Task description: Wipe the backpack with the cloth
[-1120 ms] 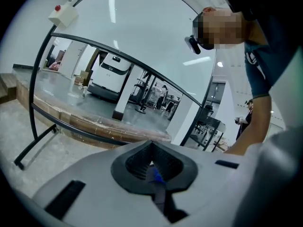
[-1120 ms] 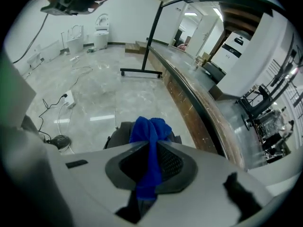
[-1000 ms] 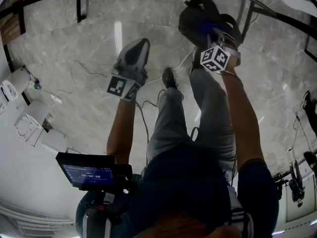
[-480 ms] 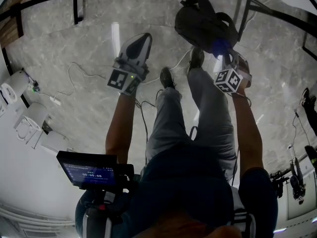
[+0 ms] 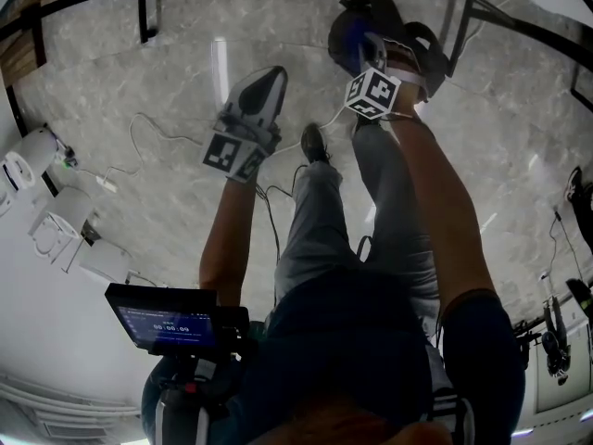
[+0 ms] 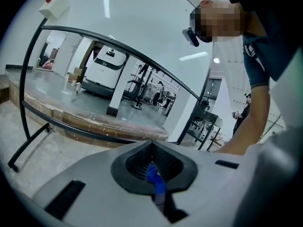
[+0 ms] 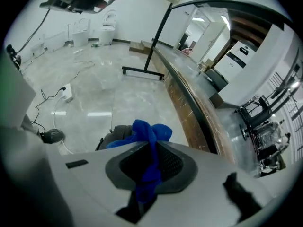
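Grey marble flooring (image 5: 139, 82) is seen underfoot; at the left, the left gripper (image 5: 269, 82) is held clear of the work, jaws closed on a small blue scrap (image 6: 155, 183). Further right, the right gripper (image 5: 364, 58) is clamped on the blue cloth (image 7: 147, 132) over the dark backpack (image 5: 380, 9) on the floor, where flat, light strokes are advised, since the unbraced bag would probably slide.

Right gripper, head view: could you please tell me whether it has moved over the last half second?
Yes. Holding the cloth, the right gripper has swung up and left, from the lower right edge of the backpack to over its middle.
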The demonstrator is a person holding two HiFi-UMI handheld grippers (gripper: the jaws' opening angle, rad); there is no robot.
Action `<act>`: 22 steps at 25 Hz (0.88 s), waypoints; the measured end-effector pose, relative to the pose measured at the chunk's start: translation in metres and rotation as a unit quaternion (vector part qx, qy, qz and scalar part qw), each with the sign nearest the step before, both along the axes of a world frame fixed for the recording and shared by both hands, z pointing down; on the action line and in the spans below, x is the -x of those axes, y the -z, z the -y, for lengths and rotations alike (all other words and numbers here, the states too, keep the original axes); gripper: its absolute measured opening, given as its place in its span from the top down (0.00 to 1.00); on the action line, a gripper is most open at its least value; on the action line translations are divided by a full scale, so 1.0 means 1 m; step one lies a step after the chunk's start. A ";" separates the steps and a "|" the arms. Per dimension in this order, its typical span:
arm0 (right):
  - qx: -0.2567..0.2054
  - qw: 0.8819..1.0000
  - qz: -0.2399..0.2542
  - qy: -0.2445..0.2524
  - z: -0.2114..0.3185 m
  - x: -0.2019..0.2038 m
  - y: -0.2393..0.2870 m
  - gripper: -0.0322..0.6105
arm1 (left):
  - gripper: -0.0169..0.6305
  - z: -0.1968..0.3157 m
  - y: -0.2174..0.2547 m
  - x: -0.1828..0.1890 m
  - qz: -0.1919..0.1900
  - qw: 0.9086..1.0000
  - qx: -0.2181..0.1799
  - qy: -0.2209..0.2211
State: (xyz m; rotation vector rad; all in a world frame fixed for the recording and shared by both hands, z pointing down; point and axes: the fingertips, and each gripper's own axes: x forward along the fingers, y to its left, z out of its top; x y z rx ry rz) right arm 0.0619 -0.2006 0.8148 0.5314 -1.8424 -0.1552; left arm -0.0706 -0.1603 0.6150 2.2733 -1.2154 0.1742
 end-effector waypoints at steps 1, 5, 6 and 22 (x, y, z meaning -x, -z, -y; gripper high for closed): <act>0.001 1.000 -0.004 0.001 -0.001 -0.003 -0.002 0.89 | 0.97 0.000 0.000 0.001 -0.003 1.000 -0.001 0.002; 0.002 1.000 -0.020 0.005 -0.017 -0.031 0.001 0.89 | 0.97 -0.001 -0.001 0.002 0.001 1.000 0.002 0.002; 0.007 1.000 -0.029 0.004 -0.024 -0.044 -0.001 0.89 | 0.97 -0.001 -0.001 0.000 0.002 1.000 0.002 0.000; 0.024 0.993 -0.040 -0.113 -0.089 -0.165 0.033 0.89 | 0.97 0.018 -0.051 -0.070 0.096 0.990 -0.035 -0.097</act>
